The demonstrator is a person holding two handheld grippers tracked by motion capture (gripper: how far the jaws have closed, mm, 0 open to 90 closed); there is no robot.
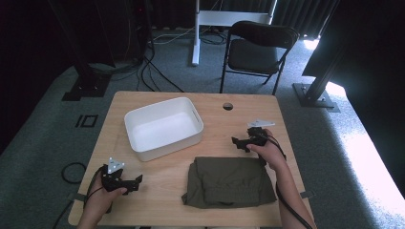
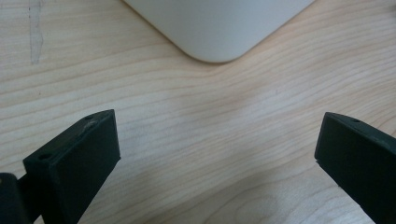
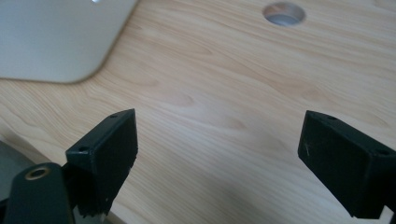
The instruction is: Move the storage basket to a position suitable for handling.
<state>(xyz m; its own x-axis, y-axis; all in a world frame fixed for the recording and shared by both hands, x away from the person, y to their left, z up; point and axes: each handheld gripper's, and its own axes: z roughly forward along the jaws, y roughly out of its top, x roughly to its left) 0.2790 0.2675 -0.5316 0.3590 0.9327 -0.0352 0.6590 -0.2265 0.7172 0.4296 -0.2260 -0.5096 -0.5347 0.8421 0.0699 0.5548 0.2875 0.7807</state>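
Note:
An olive-green folded garment (image 1: 228,182) lies on the wooden table (image 1: 157,186) near its front edge. Behind it to the left stands an empty white bin (image 1: 164,127). My left gripper (image 1: 138,181) rests low at the front left, open, jaws pointing right toward the garment, nothing between them. In the left gripper view a corner of the bin (image 2: 219,28) lies ahead of the open gripper (image 2: 217,154). My right gripper (image 1: 237,142) hovers just behind the garment's right side, open and empty. The right gripper view shows the bin's corner (image 3: 56,42) at upper left beyond the gripper (image 3: 219,158).
A round cable hole (image 1: 228,106) (image 3: 284,12) sits near the table's far edge. Beyond the table stand a black folding chair (image 1: 255,47), a white stand (image 1: 198,28) and cables on the grey carpet. Bare wood lies between bin and garment.

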